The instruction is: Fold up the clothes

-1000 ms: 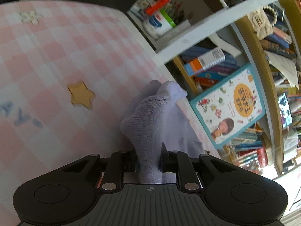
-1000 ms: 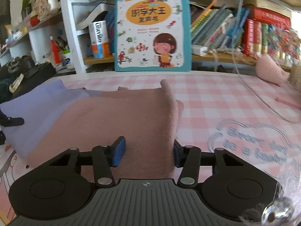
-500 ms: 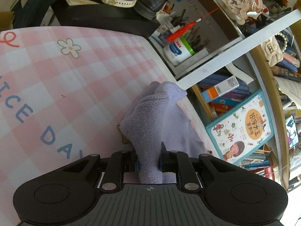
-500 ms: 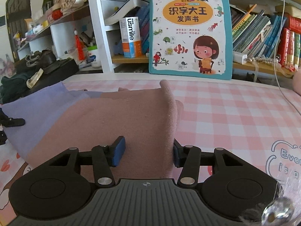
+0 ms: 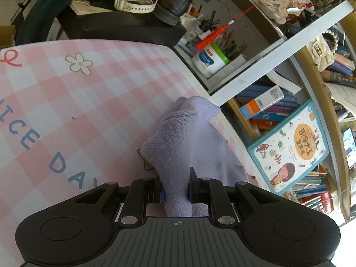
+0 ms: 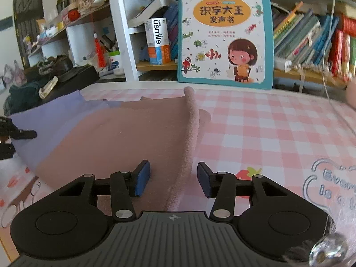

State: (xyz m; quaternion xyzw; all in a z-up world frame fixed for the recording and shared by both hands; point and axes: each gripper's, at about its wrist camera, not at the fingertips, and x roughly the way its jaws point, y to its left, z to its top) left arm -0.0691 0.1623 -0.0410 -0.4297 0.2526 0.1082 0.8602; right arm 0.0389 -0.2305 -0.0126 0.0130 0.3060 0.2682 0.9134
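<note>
Lilac knit is bunched between the pads of the left gripper, whose jaws are clamped narrow on a thick gather of the garment; the cloth rises from the grip in a soft hump and drapes to the right toward the table's far edge. The right gripper stands part open over the dusty-pink side of the same piece, which shows as the pink panel. Its blue pads sit either side of a raised ridge along the cloth's right edge, and neither pad looks to press on it, so I judge nothing is gripped there.

The fabric looks light, limp and fuzzy, likely fleece or a fine knit. It should sag wherever unsupported and cling a little to itself, with no risk of breaking. It is best taken at a corner or along a hem, pinching one layer cleanly; a fat bunch like the left's will drag wrinkles along.

Under it lies a pink-and-white checked table cover, smooth and printed with letters and a flower, so the cloth should slide readily. Past the far edge stands a crowded bookshelf with a picture book leaning against it. To the far left, a dark box carries a shoe and a white watch.
</note>
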